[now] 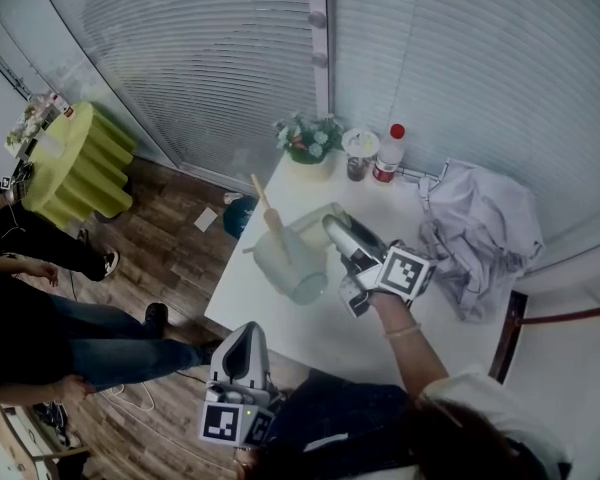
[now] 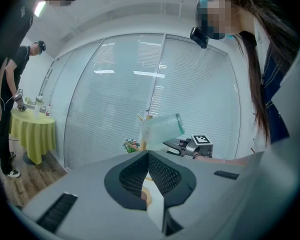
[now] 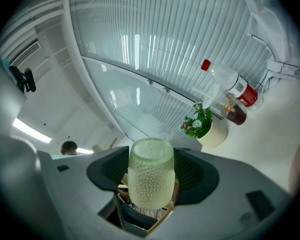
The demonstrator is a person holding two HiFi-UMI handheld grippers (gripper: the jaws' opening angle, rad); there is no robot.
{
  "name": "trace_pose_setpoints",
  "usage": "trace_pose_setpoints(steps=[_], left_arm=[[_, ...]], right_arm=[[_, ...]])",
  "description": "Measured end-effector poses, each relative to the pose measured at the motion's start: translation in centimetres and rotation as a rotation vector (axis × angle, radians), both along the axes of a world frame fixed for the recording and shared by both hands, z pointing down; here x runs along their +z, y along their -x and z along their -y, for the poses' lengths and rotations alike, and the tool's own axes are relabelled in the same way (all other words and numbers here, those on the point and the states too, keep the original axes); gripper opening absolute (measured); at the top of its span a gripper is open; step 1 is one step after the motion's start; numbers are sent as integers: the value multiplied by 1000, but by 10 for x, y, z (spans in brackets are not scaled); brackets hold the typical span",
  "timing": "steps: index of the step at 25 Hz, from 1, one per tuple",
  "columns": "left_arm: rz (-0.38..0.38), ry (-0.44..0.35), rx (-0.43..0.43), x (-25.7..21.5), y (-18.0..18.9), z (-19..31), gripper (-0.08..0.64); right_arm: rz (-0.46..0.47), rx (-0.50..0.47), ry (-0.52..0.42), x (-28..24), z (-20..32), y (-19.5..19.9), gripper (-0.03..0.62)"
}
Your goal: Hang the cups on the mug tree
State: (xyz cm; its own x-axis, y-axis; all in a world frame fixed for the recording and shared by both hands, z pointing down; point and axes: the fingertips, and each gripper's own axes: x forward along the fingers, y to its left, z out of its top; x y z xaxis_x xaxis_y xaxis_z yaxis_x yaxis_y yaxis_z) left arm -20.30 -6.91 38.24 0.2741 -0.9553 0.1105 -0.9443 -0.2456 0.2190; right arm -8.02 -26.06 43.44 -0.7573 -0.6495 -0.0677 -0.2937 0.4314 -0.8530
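A pale green bumpy glass cup (image 1: 290, 263) is held above the white table (image 1: 450, 328), with my right gripper (image 1: 342, 265) shut on it. In the right gripper view the cup (image 3: 150, 179) stands upright between the two dark pads and fills the gap. A wooden peg of the mug tree (image 1: 268, 211) sticks up just behind the cup; the rest of the tree is hidden. My left gripper (image 1: 242, 353) hangs low beside the table's near-left edge, away from the cup. Its jaws (image 2: 149, 169) are pressed together with nothing between them. From there the cup (image 2: 162, 128) shows tilted next to the peg (image 2: 142, 118).
A flower pot (image 1: 310, 143), a drink cup (image 1: 359, 153) and a red-capped bottle (image 1: 387, 155) stand at the table's far edge. A grey cloth (image 1: 480, 233) lies at the right. A yellow-green round table (image 1: 75, 163) and people (image 1: 40, 338) are at the left.
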Motion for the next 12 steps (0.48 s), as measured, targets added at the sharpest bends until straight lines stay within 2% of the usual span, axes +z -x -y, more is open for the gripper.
trace_pose_setpoints(steps=[12], left_arm=[[4, -2, -3, 0, 0, 0, -3]], right_arm=[[-9, 8, 3, 5, 0, -5, 285]])
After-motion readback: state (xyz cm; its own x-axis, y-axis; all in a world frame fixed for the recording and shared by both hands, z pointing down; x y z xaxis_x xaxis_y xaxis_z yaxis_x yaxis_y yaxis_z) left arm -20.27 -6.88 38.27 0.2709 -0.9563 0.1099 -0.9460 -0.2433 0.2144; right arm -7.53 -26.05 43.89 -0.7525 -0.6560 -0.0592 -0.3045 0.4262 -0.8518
